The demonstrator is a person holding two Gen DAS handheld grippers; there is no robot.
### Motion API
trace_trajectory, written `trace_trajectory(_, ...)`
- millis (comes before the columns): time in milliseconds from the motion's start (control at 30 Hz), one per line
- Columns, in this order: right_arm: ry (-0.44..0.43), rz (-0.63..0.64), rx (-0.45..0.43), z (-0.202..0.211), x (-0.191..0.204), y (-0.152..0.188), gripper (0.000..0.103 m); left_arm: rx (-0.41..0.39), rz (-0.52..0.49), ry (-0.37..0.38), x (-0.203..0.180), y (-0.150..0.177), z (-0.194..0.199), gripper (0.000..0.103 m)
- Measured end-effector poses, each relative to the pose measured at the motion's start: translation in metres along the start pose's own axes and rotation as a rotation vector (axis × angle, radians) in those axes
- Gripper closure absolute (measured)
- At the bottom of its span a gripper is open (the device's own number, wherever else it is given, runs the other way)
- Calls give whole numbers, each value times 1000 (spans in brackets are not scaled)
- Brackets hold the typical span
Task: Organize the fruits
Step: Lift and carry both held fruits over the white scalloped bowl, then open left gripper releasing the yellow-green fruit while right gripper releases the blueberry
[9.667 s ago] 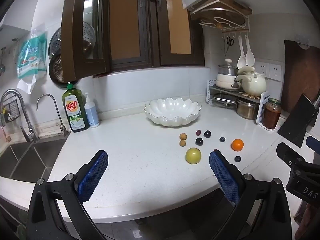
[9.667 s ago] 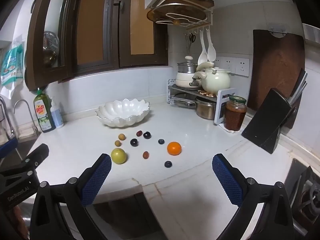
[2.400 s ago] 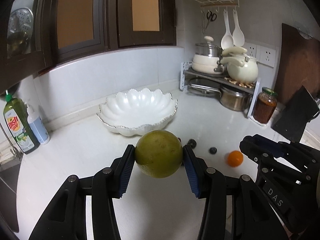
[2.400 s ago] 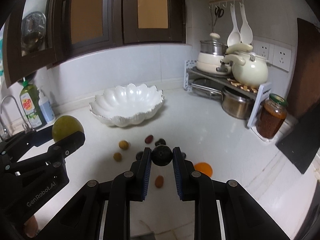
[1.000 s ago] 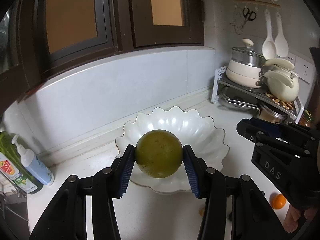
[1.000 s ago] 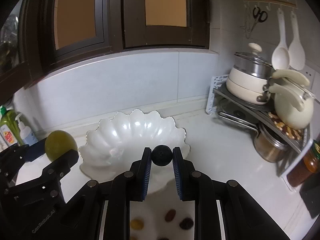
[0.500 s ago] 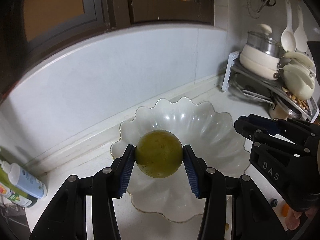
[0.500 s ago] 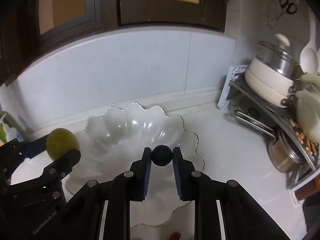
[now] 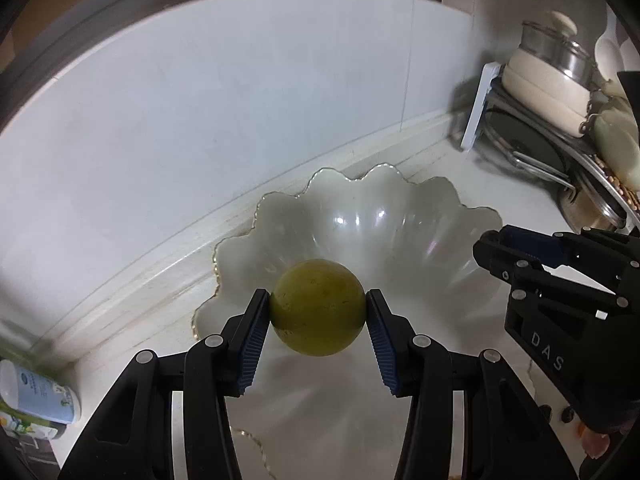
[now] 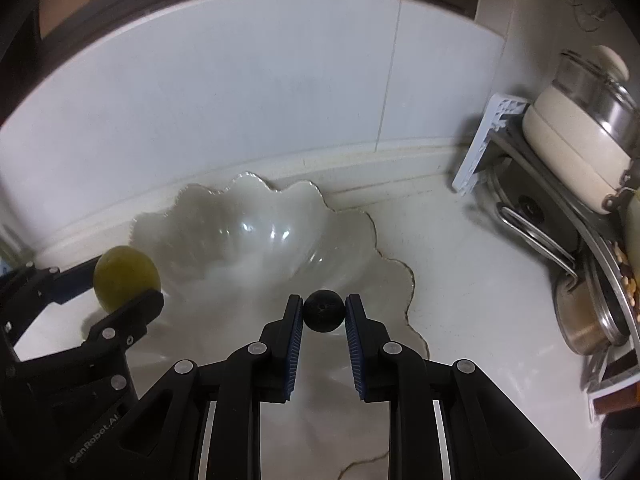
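My left gripper [image 9: 318, 316] is shut on a round yellow-green fruit [image 9: 318, 307], held above the near part of the white scalloped bowl [image 9: 452, 216]. That fruit [image 10: 126, 276] shows at the left in the right wrist view, over the bowl's left edge. My right gripper [image 10: 323, 312] is shut on a small dark round fruit [image 10: 323, 311], held over the near right part of the bowl [image 10: 240, 220]. In the left wrist view the right gripper's black body [image 9: 560, 276] hangs at the right. The bowl's inside looks bare.
The bowl stands on a white counter close to the tiled back wall [image 9: 240, 100]. A rack with pots [image 10: 576, 152] fills the right side. A soap bottle [image 9: 32, 396] stands at the far left. Small fruits [image 9: 568, 414] lie on the counter by the right gripper.
Both grippers have moved forward and down toward the bowl and tilted further downward; the bowl now looms larger under them. Each grip is unchanged.
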State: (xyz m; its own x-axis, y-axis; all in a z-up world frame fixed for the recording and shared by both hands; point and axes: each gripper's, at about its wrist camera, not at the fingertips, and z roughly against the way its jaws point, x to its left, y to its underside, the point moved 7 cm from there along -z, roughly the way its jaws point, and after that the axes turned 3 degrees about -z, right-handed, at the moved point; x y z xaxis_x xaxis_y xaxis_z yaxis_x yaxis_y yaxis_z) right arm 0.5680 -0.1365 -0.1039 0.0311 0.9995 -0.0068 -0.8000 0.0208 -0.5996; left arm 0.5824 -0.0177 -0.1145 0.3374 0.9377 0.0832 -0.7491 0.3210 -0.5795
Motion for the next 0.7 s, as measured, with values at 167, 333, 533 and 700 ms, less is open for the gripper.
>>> trace_trajectory(167, -1, 4, 69, -23, 1, 3, 80, 51, -3, 4, 2, 0, -23, 55)
trace_trajectory(333, -7, -1, 126, -43, 1, 6, 80, 104, 5, 9, 4, 2, -43, 55)
trace_trajectory(533, -24, -17, 176, -59, 3, 11, 80, 161, 3, 1, 8, 10, -61, 55)
trace_trajectory(700, -24, -8, 195, -63, 5, 13, 80, 174, -3, -9, 10, 14, -65, 54)
